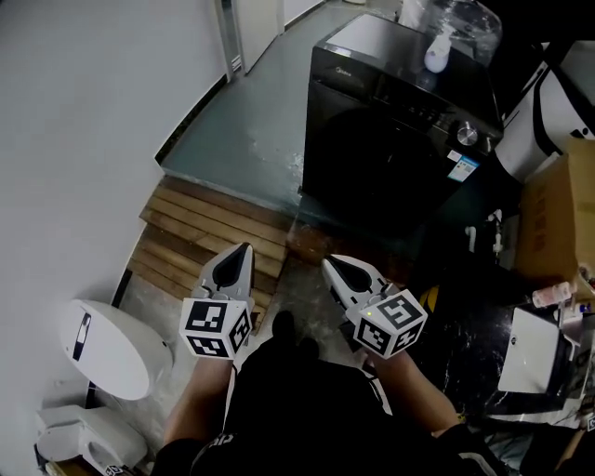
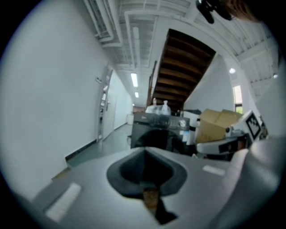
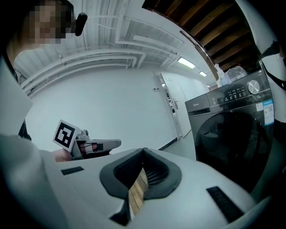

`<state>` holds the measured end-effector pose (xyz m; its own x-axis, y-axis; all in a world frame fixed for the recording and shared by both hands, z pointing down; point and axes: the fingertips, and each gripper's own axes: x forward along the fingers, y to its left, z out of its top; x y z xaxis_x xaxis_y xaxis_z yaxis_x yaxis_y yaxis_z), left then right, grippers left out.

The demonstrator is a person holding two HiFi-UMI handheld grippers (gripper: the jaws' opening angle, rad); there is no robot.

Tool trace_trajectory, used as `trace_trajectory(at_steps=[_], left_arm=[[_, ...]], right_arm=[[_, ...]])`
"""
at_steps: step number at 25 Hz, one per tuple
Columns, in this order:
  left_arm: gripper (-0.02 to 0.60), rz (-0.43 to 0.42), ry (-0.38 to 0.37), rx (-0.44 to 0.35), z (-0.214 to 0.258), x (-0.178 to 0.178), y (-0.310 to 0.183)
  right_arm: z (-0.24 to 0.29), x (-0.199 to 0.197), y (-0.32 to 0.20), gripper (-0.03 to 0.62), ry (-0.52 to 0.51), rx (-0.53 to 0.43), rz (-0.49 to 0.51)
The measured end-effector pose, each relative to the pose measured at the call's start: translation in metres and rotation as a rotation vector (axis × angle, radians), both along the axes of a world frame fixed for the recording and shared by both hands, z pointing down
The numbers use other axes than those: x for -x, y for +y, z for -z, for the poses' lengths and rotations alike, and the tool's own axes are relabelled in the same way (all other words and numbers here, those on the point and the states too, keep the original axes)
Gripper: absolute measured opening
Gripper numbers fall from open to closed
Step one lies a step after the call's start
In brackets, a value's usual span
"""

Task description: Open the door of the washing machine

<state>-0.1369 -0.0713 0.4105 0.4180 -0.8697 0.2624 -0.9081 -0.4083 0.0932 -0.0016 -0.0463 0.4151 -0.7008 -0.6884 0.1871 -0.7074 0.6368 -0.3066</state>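
Observation:
A black front-loading washing machine (image 1: 390, 139) stands ahead at the upper middle, its round door (image 1: 367, 158) closed. It shows small and far in the left gripper view (image 2: 156, 132) and large at the right of the right gripper view (image 3: 232, 134). My left gripper (image 1: 244, 249) and right gripper (image 1: 327, 264) are both shut and empty. They are held side by side over a wooden slatted platform (image 1: 209, 237), well short of the machine. A control knob (image 1: 467, 135) sits on the machine's panel.
A white bottle (image 1: 437, 51) and a plastic bag (image 1: 460, 23) lie on the machine's top. Cardboard boxes (image 1: 553, 218) stand to its right. A white toilet (image 1: 107, 349) is at the lower left. The white wall (image 1: 84, 112) runs along the left.

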Motion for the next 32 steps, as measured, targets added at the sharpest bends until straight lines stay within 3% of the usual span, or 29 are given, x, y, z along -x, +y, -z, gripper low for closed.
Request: trace_trajectory(at_steps=[11,17,27,32], left_arm=[[0.008,-0.181,0.011,-0.038,0.015,-0.056,-0.096],[0.008,-0.311,0.020,-0.009,0.008,-0.080,-0.136],[0.008,-0.489,0.032,-0.007,0.003,-0.153,-0.187],[0.008,-0.519,0.052,-0.013,0.006,-0.192,-0.207]], right_arm=[[0.004,-0.029,-0.080,-0.005,0.020,-0.007,-0.114],[0.009,-0.032,-0.133,-0.005,0.055,-0.014,-0.190],[0.005,-0.111,-0.174,-0.003,0.110,0.007,-0.385],[0.002,-0.140,-0.198,0.010,0.148,0.013,-0.409]])
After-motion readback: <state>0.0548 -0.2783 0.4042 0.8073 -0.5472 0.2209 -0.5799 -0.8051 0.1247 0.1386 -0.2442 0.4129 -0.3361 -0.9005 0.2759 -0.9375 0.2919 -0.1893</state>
